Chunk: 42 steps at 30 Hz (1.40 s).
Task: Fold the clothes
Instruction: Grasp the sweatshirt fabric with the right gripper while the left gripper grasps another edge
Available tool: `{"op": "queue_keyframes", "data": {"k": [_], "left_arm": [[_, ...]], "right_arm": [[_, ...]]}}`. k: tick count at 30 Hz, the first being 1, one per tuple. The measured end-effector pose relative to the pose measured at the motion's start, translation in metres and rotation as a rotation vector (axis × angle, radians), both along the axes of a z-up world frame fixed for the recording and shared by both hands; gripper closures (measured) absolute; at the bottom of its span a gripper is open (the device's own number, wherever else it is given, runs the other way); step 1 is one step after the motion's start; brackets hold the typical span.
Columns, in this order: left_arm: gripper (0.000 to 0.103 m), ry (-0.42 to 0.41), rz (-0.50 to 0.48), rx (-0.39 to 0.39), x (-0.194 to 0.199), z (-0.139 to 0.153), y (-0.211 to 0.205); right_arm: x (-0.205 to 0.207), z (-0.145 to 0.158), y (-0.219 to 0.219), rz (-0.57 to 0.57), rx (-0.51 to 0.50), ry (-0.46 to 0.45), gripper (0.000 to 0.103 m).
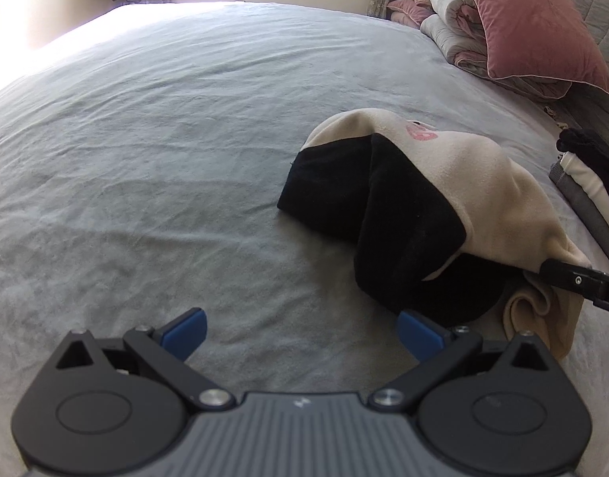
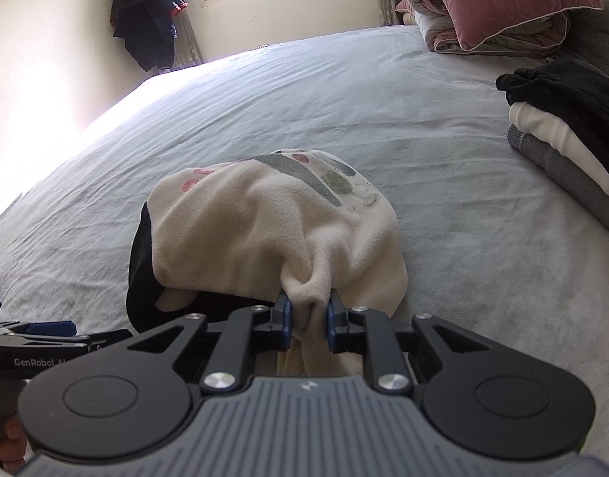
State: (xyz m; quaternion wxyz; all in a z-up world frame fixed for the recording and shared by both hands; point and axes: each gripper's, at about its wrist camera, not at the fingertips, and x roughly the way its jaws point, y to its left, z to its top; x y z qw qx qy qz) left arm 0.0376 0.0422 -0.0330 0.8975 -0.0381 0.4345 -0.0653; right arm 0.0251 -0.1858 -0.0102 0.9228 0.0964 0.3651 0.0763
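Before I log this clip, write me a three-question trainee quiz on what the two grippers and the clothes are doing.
1. True or false: the left gripper is open and holds nothing.
2. What does the right gripper clamp? A) pink pillow B) cream fleece garment C) grey sheet
3. Fill in: the stack of folded clothes lies on the ____.

Key: 1 true; 2 B; 3 bed.
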Motion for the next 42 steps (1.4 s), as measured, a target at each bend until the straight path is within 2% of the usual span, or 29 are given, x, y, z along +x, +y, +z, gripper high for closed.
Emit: {"op": "queue_keyframes", "data": {"k": [5,14,19,21,22,24,26,28,31,42], "left_arm": [[0.007,-0.028,0.040,-0.039,0.000,0.005,0.001],[0.013,-0.041,0.095,-0.201,0.007,0.011,0.003],[0.017,-0.053,0.130,-0.265,0.014,0.010,0.003],[0.022,-0.059,0.136,-0.281,0.015,0.010,0.003],[0.028,-0.060,0.138,-0.290,0.016,0.009,0.004],[0.044,-0.058,0.143,-0.311,0.017,0.008,0.005],[0.073,-0.045,0.143,-0.349,0.017,0.007,0.007],[0.087,-0.041,0.135,-0.370,0.016,0.009,0.005],[0.101,-0.083,0.123,-0.329,0.010,0.015,0.000],[0.103,-0.300,0.110,-0.274,-0.017,0.063,0.030]], "right_arm": [[-0.009,0.003,-0.003,0.025,0.039,0.014,0.084],[-0.027,0.002,-0.006,0.120,0.132,0.075,0.085],[-0.038,0.000,-0.002,0.189,0.191,0.116,0.085],[-0.042,0.000,0.000,0.224,0.214,0.131,0.085],[-0.044,0.000,0.002,0.241,0.226,0.137,0.085],[-0.048,0.000,0.006,0.271,0.241,0.149,0.085],[-0.051,0.000,0.010,0.292,0.234,0.157,0.085],[-0.054,0.001,0.015,0.304,0.228,0.162,0.085],[-0.054,0.001,0.017,0.322,0.242,0.161,0.085],[-0.054,0.011,0.044,0.438,0.391,0.157,0.085]]}}
